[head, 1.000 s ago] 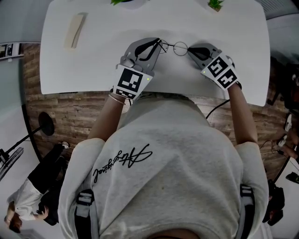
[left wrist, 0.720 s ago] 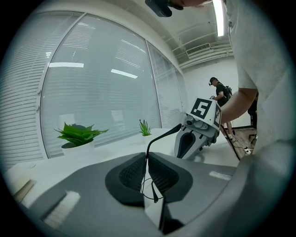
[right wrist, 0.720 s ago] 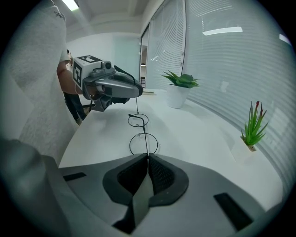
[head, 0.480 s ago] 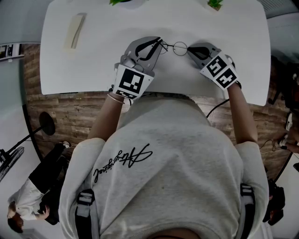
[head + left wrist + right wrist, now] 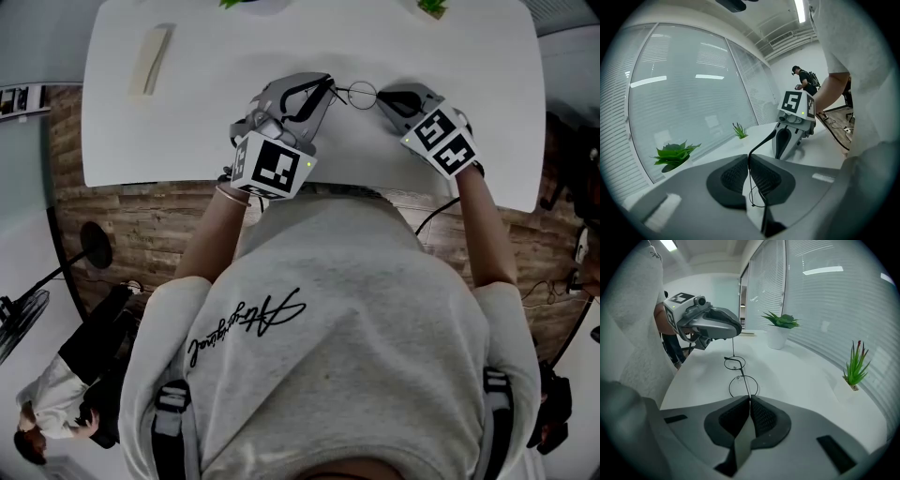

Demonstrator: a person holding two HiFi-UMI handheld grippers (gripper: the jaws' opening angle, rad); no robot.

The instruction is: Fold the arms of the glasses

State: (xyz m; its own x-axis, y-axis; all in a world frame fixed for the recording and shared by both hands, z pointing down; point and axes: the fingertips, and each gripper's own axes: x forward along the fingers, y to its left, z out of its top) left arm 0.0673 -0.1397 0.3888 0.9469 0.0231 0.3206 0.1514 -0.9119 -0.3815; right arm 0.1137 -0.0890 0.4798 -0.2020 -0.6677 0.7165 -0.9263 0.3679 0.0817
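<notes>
While both tools are clamped tight, we're mid-fold here. L gripper (image 5: 325, 87) has its jaws nipped right down on a thin black arm (image 5: 761, 143) of the glasses (image 5: 361, 92), pads nearly meeting w/ just that wire between. R gripper (image 5: 382, 100) is pinched just as narrow on the frame's other end, w/ a fine strand running from its pads across the near lens (image 5: 743, 386). Glasses hang between the two tools, low over the far-middle of the table (image 5: 169, 141); can't tell if they touch it. Progress, as I read it: the L-side arm looks swung round, its thick ear tip aiming toward the R gripper, not back at the person, so that one's approx folded or close to it. The strand over the near lens may be the other arm already lying across, but it's too thin to call. Prob. left to do: press one or both arms flat vs. the frame, then let go. Orientation: long axis runs L-to-R in head view, gripper to gripper, roughly parallel w/ the table's far edge. From the R gripper view the two round lenses line up one behind the other, leading away to the L gripper. Which way the lens faces tip, can't say.
</notes>
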